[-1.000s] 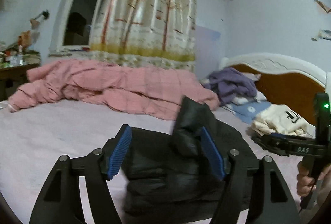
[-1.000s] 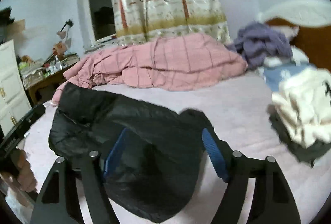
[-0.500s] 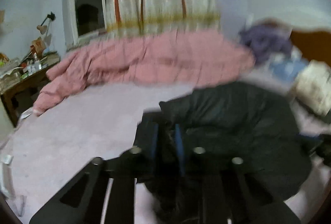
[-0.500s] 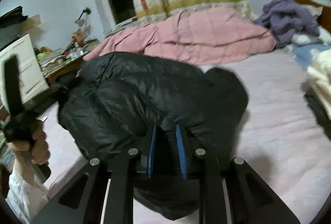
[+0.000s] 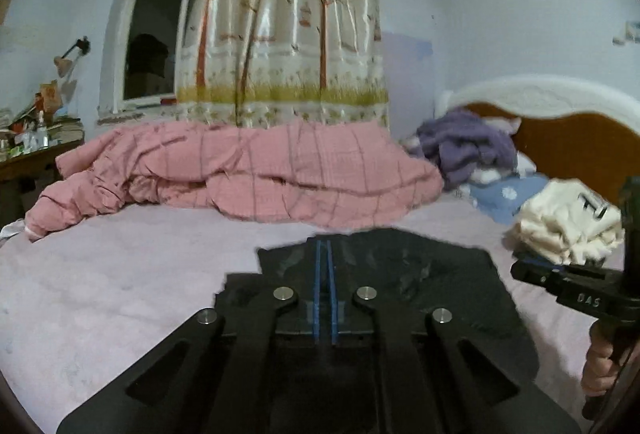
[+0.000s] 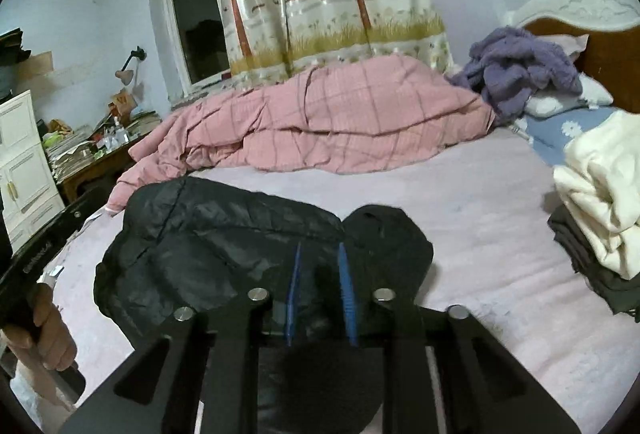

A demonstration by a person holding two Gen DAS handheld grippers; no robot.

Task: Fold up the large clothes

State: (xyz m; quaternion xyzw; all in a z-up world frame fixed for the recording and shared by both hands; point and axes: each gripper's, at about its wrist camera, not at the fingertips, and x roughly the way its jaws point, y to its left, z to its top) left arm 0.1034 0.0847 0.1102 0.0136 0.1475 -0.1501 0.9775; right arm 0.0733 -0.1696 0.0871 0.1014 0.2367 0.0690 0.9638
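Observation:
A black puffy jacket (image 5: 420, 274) lies bunched on the pale pink bedsheet (image 5: 120, 274). My left gripper (image 5: 323, 244) is shut, its blue pads almost touching, pinching the jacket's near left part. In the right wrist view the jacket (image 6: 208, 242) spreads to the left, with its hood (image 6: 384, 234) lumped beside the fingers. My right gripper (image 6: 320, 248) has its jaws closing, and a thick fold of the black fabric fills the gap between the pads. Each gripper's handle and the person's hand show at the edge of the other view.
A pink checked quilt (image 5: 240, 173) is heaped across the far side of the bed. A purple garment (image 6: 520, 73) lies by the headboard (image 5: 580, 137). Folded cream clothes (image 6: 600, 193) are stacked at the right. A cluttered desk (image 6: 92, 149) and white cabinet (image 6: 20, 161) stand left.
Both grippers went from wide open to closed on the black jacket. The raised hood has dropped and the jacket now lies lower on the bed.

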